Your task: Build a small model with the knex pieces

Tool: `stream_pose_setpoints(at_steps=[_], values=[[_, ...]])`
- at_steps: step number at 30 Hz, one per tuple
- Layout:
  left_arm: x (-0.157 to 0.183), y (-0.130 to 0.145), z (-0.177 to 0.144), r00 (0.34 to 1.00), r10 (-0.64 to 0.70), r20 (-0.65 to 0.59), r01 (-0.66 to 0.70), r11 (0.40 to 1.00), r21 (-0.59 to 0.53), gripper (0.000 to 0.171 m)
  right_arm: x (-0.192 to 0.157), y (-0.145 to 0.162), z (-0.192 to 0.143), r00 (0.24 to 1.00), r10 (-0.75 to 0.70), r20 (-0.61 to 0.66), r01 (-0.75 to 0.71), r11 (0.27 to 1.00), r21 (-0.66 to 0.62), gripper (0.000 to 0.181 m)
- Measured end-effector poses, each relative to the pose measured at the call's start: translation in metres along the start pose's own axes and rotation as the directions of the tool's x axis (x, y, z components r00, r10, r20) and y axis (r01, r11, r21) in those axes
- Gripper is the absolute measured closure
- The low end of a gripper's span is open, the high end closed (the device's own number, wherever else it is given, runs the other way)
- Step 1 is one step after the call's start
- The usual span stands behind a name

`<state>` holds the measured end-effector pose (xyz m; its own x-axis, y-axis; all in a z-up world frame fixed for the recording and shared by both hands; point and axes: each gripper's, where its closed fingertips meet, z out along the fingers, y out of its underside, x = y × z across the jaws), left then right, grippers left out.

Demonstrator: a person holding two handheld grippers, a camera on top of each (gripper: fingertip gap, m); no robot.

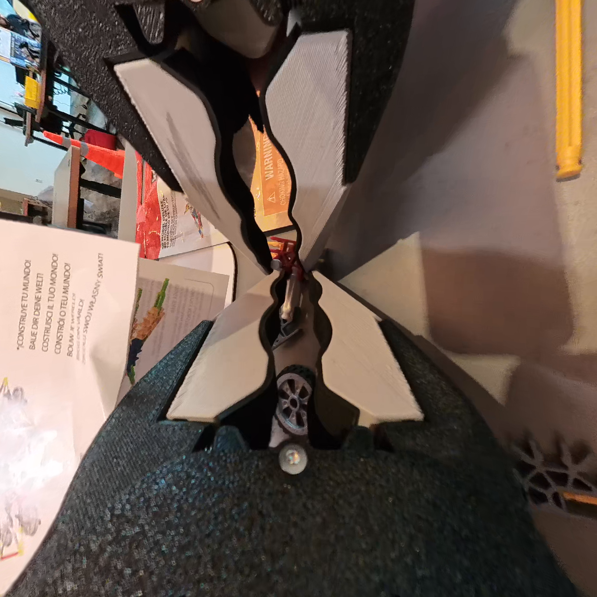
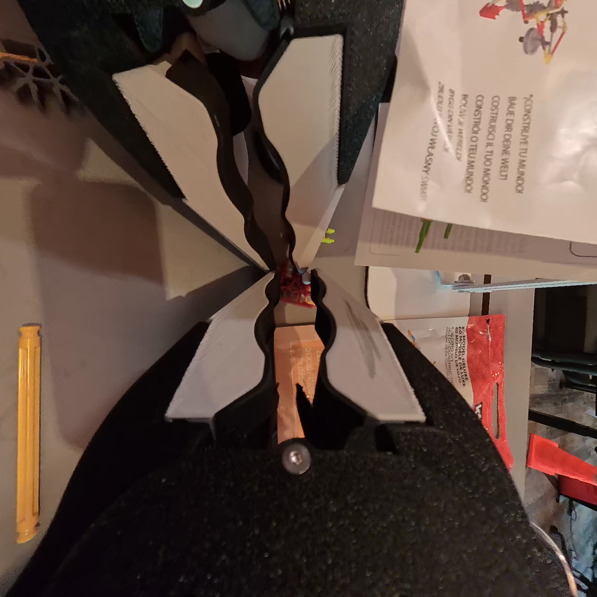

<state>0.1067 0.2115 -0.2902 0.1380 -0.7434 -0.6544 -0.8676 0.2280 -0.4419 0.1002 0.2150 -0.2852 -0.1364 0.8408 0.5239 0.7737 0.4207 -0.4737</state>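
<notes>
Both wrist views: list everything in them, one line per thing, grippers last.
Grey rod: one, silver-grey, between the left gripper's jaws, its far end at the red connector.
Wheel: one, grey hub with black tyre, between the left jaws near their base.
Red connector: one, red, at the tips where both grippers meet.
Yellow rod: one, yellow, lying alone on the table.
Printed sheets: several, white, overlapping beside the grippers.
Red bag: one, red and clear, by the sheets.
Table: one, pale grey.
Left gripper: black and white, jaws nearly closed around the grey rod.
Right gripper: same colours, jaws at the red connector.
</notes>
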Motion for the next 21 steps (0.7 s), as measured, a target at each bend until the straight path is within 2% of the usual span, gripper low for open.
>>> stream_pose_setpoints(at_steps=[5,7,13,15,16,18,20,21], values=[[-0.0065,0.0042,-0.0024,0.998,-0.036,0.042,0.037,0.999,-0.011,0.145,-0.0019,-0.0029,-0.0008,0.998,0.049,0.037,-0.05,0.998,0.025,0.166],[-0.0044,0.0035,-0.002,0.999,-0.043,0.032,0.043,0.999,-0.01,0.15,-0.0018,-0.0029,-0.0008,0.997,0.059,0.042,-0.06,0.998,0.028,0.166],[-0.0062,0.0042,-0.0006,0.992,-0.113,0.047,0.114,0.993,-0.015,0.148,0.0002,-0.0012,-0.0005,0.995,0.091,0.045,-0.092,0.995,0.035,0.165],[-0.0077,0.0055,-0.0027,0.988,-0.153,0.026,0.154,0.988,-0.009,0.139,-0.0001,-0.0022,-0.0005,0.993,0.102,0.052,-0.105,0.993,0.046,0.166],[-0.0059,0.0032,-0.0044,0.98,-0.198,-0.012,0.198,0.98,0.009,0.126,-0.0001,-0.0027,-0.0002,0.993,0.109,0.055,-0.112,0.993,0.049,0.165],[-0.0077,0.0006,-0.007,0.975,-0.222,-0.015,0.222,0.975,0.022,0.119,0.0,-0.0028,-0.0002,0.991,0.121,0.062,-0.125,0.991,0.051,0.165],[-0.0057,-0.0028,-0.0042,0.973,-0.231,-0.011,0.231,0.972,0.032,0.126,0.0,-0.0029,-0.0002,0.99,0.127,0.065,-0.131,0.99,0.052,0.165],[-0.0093,0.0003,-0.0015,0.978,-0.207,0.033,0.206,0.978,0.015,0.129,0.0,-0.0031,0.0,0.989,0.13,0.064,-0.134,0.99,0.051,0.165]])
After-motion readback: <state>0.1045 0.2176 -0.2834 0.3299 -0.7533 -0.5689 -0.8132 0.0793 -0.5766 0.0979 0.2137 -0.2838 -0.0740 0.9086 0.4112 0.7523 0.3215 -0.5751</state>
